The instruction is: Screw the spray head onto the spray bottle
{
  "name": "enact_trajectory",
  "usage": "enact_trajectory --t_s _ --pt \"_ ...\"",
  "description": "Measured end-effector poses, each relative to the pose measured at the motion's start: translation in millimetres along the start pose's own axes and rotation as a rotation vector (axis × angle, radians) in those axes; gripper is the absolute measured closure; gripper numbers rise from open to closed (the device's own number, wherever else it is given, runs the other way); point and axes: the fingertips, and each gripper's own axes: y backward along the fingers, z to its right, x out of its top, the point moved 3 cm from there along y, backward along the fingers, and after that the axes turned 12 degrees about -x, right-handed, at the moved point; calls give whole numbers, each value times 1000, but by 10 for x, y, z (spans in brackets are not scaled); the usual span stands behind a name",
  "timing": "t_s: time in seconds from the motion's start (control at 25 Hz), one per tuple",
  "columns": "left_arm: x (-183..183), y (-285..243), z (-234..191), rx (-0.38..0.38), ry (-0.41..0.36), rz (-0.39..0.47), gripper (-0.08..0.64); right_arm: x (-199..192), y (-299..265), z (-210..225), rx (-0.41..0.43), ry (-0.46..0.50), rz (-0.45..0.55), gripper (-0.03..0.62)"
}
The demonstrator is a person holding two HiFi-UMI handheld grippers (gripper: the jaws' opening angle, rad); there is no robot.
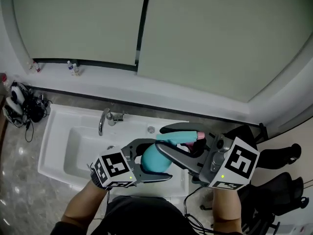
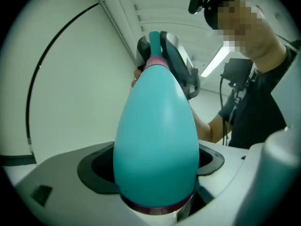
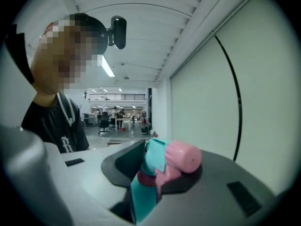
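Observation:
Over the sink I hold a teal, egg-shaped spray bottle (image 1: 155,161) on its side. My left gripper (image 1: 163,159) is shut on its wide body, which fills the left gripper view (image 2: 157,140) between the dark pads. At the bottle's neck sits the spray head (image 1: 188,137), teal with a pink nozzle and trigger. My right gripper (image 1: 161,139) comes in from the right with its jaws around the head. In the right gripper view the head (image 3: 171,161) lies between the pads, with both touching it, above a dark red collar. The bottle's base is hidden in the left jaws.
A white sink (image 1: 63,146) with a chrome faucet (image 1: 103,120) lies below the grippers. Small bottles (image 1: 73,67) stand on the ledge under the mirror panels. Black cables and gear (image 1: 22,106) sit at the left, black bags (image 1: 274,155) at the right.

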Motion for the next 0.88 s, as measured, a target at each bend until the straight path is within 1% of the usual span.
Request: enact_trajectory --t_s 0.08,0.2,0.32,0.4,0.52,0.76,0.88 --pt "-16 34 -120 110 -9 -23 129 -54 -33 99 -106 -31 -17 486" --pt "-69 108 -300 272 -26 -72 129 -140 -99 241 -236 -98 -8 488" --pt "-127 161 -433 401 -40 -108 129 -228 -155 329 -329 -145 -6 488" --pt "-176 173 -503 467 -39 -127 129 -279 -192 362 -366 -155 -15 488" --pt "-231 177 -574 518 -37 -154 129 -336 -225 393 -391 -162 -21 488" --pt "-324 206 -625 541 -43 -192 129 -418 -232 424 -404 -198 -7 486" --pt "-350 209 -712 572 -55 -211 129 -461 -246 482 -440 -200 4 486"
